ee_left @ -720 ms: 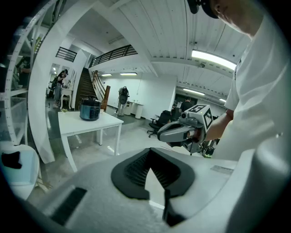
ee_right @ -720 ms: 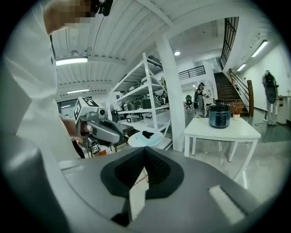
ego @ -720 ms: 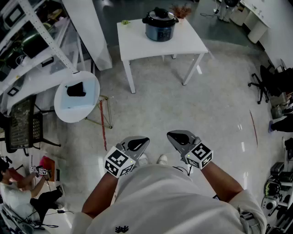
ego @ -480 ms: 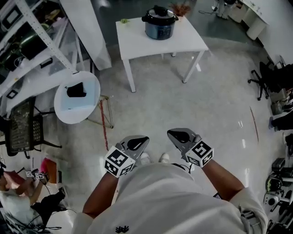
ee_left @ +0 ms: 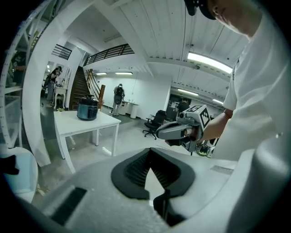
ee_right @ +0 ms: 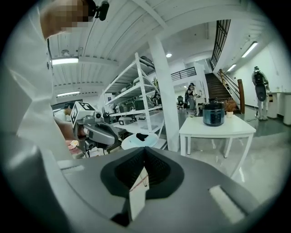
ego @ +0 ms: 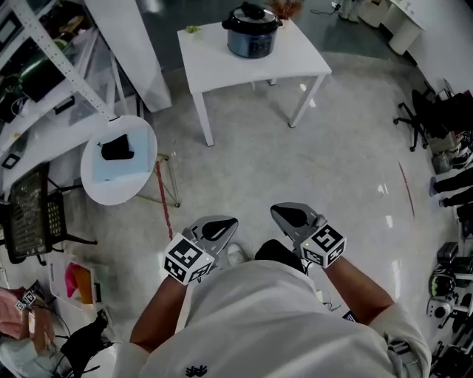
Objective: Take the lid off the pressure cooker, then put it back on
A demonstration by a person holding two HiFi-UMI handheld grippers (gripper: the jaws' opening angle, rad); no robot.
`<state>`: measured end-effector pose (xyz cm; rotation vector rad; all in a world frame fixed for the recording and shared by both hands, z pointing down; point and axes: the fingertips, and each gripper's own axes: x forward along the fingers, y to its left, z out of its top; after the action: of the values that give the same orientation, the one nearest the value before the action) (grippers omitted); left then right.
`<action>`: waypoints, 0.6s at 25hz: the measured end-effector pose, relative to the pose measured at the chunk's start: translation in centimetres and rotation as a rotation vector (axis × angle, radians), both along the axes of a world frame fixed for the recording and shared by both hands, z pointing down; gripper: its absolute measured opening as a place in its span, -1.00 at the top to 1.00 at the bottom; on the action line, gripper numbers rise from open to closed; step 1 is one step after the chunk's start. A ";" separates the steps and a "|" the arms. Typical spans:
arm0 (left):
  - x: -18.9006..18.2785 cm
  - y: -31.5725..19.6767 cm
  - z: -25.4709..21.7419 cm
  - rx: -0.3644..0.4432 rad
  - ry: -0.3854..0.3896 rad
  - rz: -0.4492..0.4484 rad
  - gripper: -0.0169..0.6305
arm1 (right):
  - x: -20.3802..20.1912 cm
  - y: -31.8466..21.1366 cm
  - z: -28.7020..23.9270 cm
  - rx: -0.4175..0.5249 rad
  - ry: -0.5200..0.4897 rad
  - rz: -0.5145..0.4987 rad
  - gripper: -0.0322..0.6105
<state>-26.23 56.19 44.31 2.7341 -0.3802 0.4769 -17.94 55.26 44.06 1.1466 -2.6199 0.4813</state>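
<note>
**Closing the distance before any grip**

I hold both tools low and close to my body, side by side, noses tipped slightly down. My left tool (ego: 230, 223) is clenched on nothing. My right tool (ego: 279, 214) reads the same: its jaws meet at the tips with nothing between them. The pressure cooker (ego: 253, 31) stands far ahead of both tools on the white bench (ego: 295, 57), with its lid (ego: 253, 15) seated on top. A wide stretch of floor (ego: 325, 162) lies between the tools and the bench.

The step in hand, as I judge it, is the approach; none of the lid work has begun. To do it well, I should walk up until the cooker sits just ahead of the tools and squarely between them. I should open the jaws before reaching in. One tool should probably steady the pot while the other takes the lid's handle from above. From here I can't tell how the lid locks, so I should look again up close before choosing a twist or a straight lift.
</note>
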 end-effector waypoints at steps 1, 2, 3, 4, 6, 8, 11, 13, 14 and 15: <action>-0.1 -0.2 -0.1 -0.002 0.010 0.003 0.92 | -0.1 0.0 0.0 -0.001 -0.001 0.001 0.86; -0.2 -0.5 -0.2 -0.004 0.019 0.007 0.90 | -0.1 -0.2 -0.1 -0.001 -0.002 0.003 0.86; -0.2 -0.9 -0.3 -0.003 0.026 0.013 0.77 | -0.1 -0.3 -0.1 0.000 -0.002 0.005 0.86; -0.1 -1.4 -0.4 -0.002 0.029 0.021 0.63 | -0.1 -0.5 0.0 -0.001 -0.002 0.005 0.86; 0.2 -2.3 -0.7 0.005 0.033 0.037 0.47 | -0.1 -0.9 0.2 -0.008 0.000 0.001 0.85; 0.4 -3.3 -0.9 0.013 0.037 0.049 0.42 | 0.0 -1.3 0.4 -0.014 0.001 -0.004 0.84; 0.8 -5.5 -1.3 0.034 0.039 0.048 0.33 | 0.6 -2.6 0.6 -0.018 -0.004 -0.007 0.81; 1.5 -7.2 -1.5 0.049 0.041 0.040 0.28 | 1.4 -3.7 0.9 -0.017 -0.005 -0.008 0.81; 1.9 -8.1 -1.6 0.056 0.040 0.036 0.26 | 1.8 -4.4 1.1 -0.016 -0.005 -0.009 0.81; 2.3 -9.1 -1.6 0.064 0.037 0.033 0.23 | 2.3 -5.3 1.2 -0.015 -0.006 -0.010 0.82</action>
<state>-23.95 47.07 42.67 2.8105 -0.3473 0.4285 -15.64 50.00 45.30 1.1282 -2.6214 0.5020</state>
